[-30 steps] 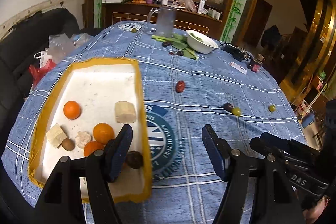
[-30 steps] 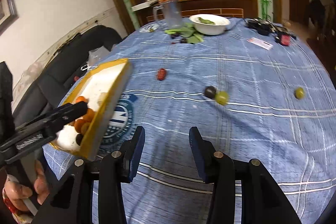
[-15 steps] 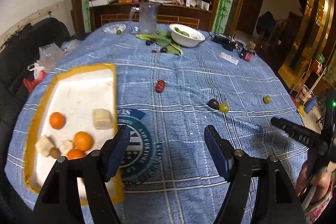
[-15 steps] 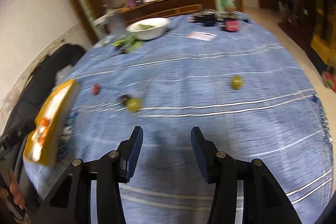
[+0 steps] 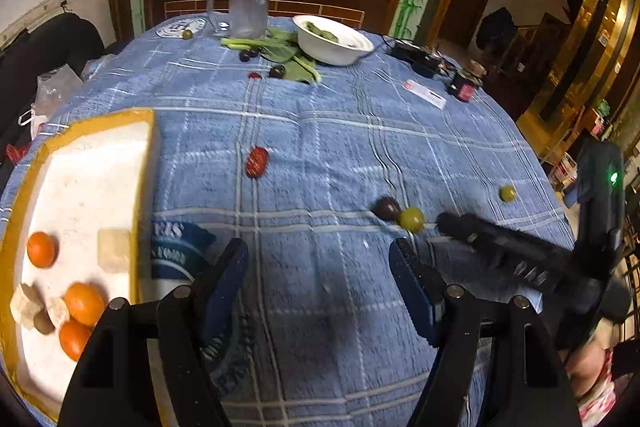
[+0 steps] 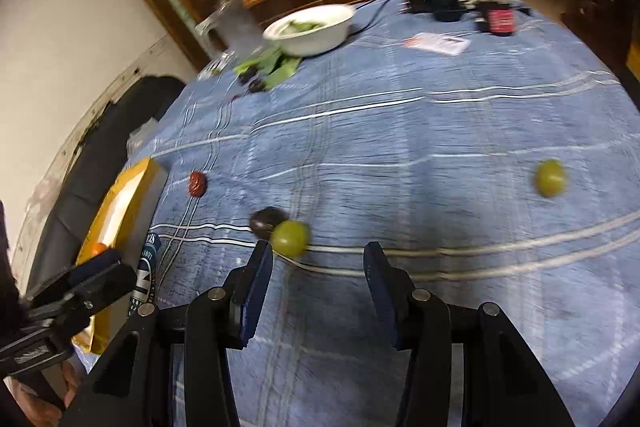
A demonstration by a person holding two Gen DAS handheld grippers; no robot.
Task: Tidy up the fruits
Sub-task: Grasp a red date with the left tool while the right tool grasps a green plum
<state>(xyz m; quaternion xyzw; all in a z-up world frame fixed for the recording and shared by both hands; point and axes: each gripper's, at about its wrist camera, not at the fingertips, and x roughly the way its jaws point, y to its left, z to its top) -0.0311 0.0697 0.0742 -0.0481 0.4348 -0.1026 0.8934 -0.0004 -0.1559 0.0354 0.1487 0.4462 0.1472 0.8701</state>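
A white tray with a yellow rim (image 5: 144,155) lies at the left and holds three oranges (image 5: 84,302) and pale food pieces. Loose on the blue cloth are a red date (image 5: 256,161), a dark plum (image 5: 386,207) touching a green grape (image 5: 412,218), and a second green grape (image 5: 507,193). My left gripper (image 5: 320,279) is open and empty, just right of the tray. My right gripper (image 6: 318,267) is open and empty, low over the cloth, with the green grape (image 6: 290,237) and plum (image 6: 266,221) just beyond its left finger. The second grape (image 6: 551,177) lies to its right.
A white bowl of greens (image 5: 332,41), a glass jug (image 5: 248,5), leafy greens with dark fruits (image 5: 280,67), a small green fruit (image 5: 186,34), a card (image 5: 424,94), a dark jar (image 5: 464,87) and black gadgets stand at the far side. A black sofa (image 5: 48,43) is at the left.
Both grippers stay open. The left one drew back from the tray and swung right. The right one swung about and came close to the plum and green grape.
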